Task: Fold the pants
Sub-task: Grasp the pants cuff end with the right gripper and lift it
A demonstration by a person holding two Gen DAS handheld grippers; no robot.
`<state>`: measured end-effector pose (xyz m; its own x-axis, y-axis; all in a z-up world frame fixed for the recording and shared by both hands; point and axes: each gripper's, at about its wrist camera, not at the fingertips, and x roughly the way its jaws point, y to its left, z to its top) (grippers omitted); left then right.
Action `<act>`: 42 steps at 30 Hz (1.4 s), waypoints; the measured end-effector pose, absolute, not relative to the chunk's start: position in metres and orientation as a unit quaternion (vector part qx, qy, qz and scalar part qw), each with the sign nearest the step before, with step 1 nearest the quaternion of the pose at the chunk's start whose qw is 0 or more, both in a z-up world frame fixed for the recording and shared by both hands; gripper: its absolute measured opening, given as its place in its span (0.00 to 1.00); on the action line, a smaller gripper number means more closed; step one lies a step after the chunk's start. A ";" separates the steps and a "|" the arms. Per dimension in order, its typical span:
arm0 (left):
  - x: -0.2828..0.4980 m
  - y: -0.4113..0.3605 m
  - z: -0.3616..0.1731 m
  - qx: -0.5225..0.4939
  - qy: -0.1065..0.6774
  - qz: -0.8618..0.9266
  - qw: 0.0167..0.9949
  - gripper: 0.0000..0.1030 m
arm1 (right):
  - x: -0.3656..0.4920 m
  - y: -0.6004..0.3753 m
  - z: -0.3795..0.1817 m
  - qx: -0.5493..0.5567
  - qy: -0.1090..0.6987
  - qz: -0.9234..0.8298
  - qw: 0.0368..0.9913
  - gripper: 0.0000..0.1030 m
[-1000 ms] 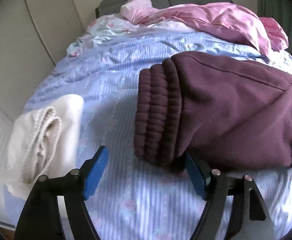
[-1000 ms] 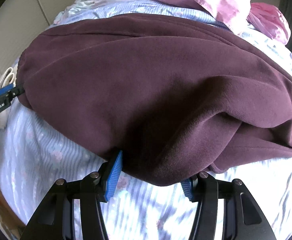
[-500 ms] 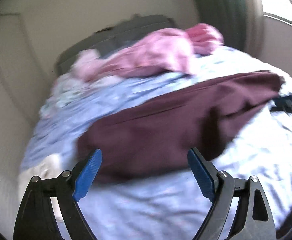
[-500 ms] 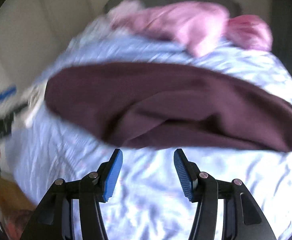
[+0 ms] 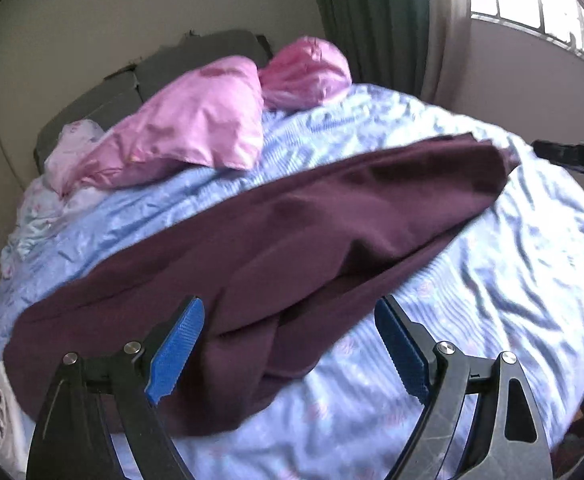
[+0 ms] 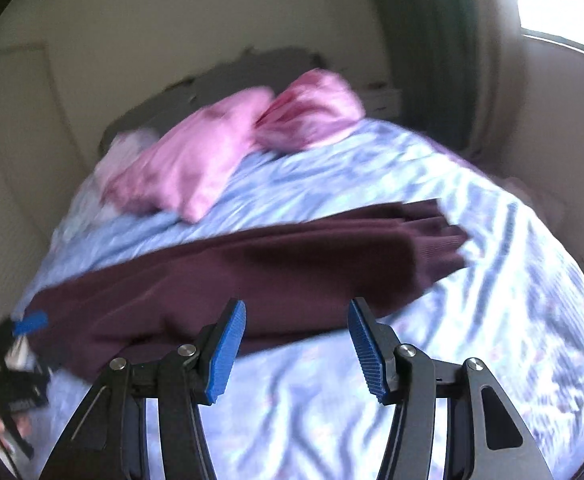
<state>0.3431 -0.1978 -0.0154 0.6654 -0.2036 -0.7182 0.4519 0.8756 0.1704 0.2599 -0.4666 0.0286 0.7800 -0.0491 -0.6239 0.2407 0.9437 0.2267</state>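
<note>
The bed (image 5: 512,280), covered in a wrinkled pale blue patterned sheet, fills most of both views and carries everything else. Across its middle lie the pants (image 5: 292,248), a dark maroon garment stretched as a long band from your near left to your far right; in the right wrist view the pants (image 6: 252,272) end at the right in a ribbed waistband or cuff, though motion blur leaves it unclear which. In the left wrist view a fold of the fabric bulges toward you at the near edge. Behind the pants, toward the dark headboard (image 5: 196,60), a pink quilt (image 5: 196,128) lies bunched, with a pink pillow (image 5: 308,72) just beside it on the right. A green curtain (image 5: 372,20) hangs beyond the head of the bed, next to a bright window (image 5: 540,12). Your left gripper (image 5: 288,356) stands with its blue pads wide apart, the pants' near fold lying between and below them, nothing clamped. Your right gripper (image 6: 296,352) is likewise spread, hovering over bare sheet just in front of the pants' near edge, holding nothing.
</note>
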 end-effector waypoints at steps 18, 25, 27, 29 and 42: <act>0.372 -0.309 -0.054 0.235 0.338 -0.193 0.891 0.85 | 0.305 -0.602 -0.080 0.418 0.250 -0.136 0.863 0.60; 0.380 -0.312 -0.068 0.212 0.355 -0.193 0.890 0.85 | 0.327 -0.611 -0.078 0.439 0.287 -0.119 0.843 0.60; 0.380 -0.309 -0.071 0.212 0.356 -0.189 0.891 0.85 | 0.338 -0.607 -0.073 0.403 0.306 -0.123 0.854 0.50; 0.377 -0.305 -0.071 0.210 0.354 -0.190 0.892 0.85 | 0.350 -0.601 -0.069 0.355 0.336 -0.131 0.863 0.33; 0.388 -0.313 -0.072 0.138 0.368 -0.193 0.899 0.87 | 0.375 -0.562 0.039 0.054 0.217 -0.153 0.963 0.20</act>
